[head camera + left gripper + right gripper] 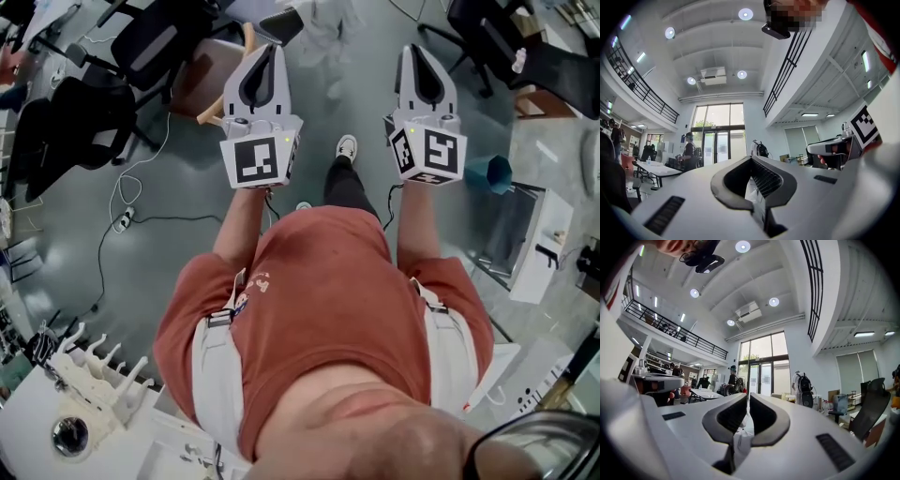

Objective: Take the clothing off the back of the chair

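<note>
Removal looks nearly finished, by my reading; the left gripper (268, 49) has its jaws pressed together, and its own view shows white cloth in the gap behind the tips; under it on the floor stands the wooden chair (211, 94), its curved back apparently bare; the white clothing (330, 23) hangs between the two grippers, off the chair and over the grey floor; the right gripper (421, 49) is likewise clamped tight, on a thin fold of that cloth; the next move, I judge, calls for drawing the garment away from the chair with both grips held and kept level, so the hem does not snag the backrest; black office chairs (94, 117) and a loose cable (122, 197) crowd the floor's left side; the middle strip ahead offers room; a blue bin (494, 173) narrows the right side
</note>
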Available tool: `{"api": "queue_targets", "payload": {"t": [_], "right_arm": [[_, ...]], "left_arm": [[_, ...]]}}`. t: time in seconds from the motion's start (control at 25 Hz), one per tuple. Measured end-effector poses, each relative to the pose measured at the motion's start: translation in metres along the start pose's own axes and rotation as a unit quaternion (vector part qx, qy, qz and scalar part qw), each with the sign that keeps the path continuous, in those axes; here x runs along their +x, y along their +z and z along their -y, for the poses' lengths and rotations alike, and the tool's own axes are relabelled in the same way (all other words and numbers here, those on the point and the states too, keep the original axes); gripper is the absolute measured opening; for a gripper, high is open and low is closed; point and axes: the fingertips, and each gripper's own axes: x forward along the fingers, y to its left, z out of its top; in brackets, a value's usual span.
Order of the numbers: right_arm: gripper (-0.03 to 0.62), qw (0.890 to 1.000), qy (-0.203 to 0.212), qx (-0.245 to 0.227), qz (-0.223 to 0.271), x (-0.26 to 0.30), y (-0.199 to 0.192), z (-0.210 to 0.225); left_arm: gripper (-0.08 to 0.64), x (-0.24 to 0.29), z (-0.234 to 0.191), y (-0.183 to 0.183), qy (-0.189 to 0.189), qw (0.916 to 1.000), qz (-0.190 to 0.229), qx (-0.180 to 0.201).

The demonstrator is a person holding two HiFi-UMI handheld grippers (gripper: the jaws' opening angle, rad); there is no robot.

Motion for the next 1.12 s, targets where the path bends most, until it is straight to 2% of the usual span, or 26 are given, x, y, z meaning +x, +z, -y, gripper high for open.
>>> {"api": "queue_targets", "payload": {"t": [0.08, 0.24, 0.48, 0.64, 0.72, 0.84, 1.04, 1.12], "right_arm": [[0.029, 1.000, 0.004, 0.002, -0.005, 0.020, -0.004, 0.018], [0.029, 1.000, 0.004, 0.019, -0.008, 0.063, -0.007, 0.056], [0.029, 0.999, 0.019, 0.026, -0.008, 0.114, -0.007, 0.101], [0.029, 0.999, 0.028, 0.035, -0.003, 0.143, -0.008, 0.126], [0.029, 0.999, 0.036, 0.037, -0.006, 0.155, -0.013, 0.134], [0.029, 0.998, 0.051, 0.043, -0.011, 0.171, -0.021, 0.137], [0.029, 0.996, 0.076, 0.049, -0.019, 0.195, -0.033, 0.136], [0.029, 0.995, 0.084, 0.050, -0.025, 0.203, -0.039, 0.132]], "left_arm": [[0.014, 0.024, 0.006, -0.007, -0.002, 0.9998, -0.011, 0.017], [0.014, 0.077, 0.015, -0.007, 0.001, 0.9997, -0.016, 0.018], [0.014, 0.142, 0.024, 0.007, 0.022, 0.9997, 0.011, 0.003], [0.014, 0.173, 0.026, 0.001, 0.031, 0.9992, -0.002, 0.027], [0.014, 0.184, 0.026, -0.003, 0.039, 0.9986, -0.010, 0.034], [0.014, 0.195, 0.022, -0.003, 0.065, 0.9976, -0.010, 0.024], [0.014, 0.210, 0.014, -0.005, 0.088, 0.9960, 0.008, 0.011], [0.014, 0.213, 0.009, -0.012, 0.096, 0.9953, -0.006, 0.015]]}}
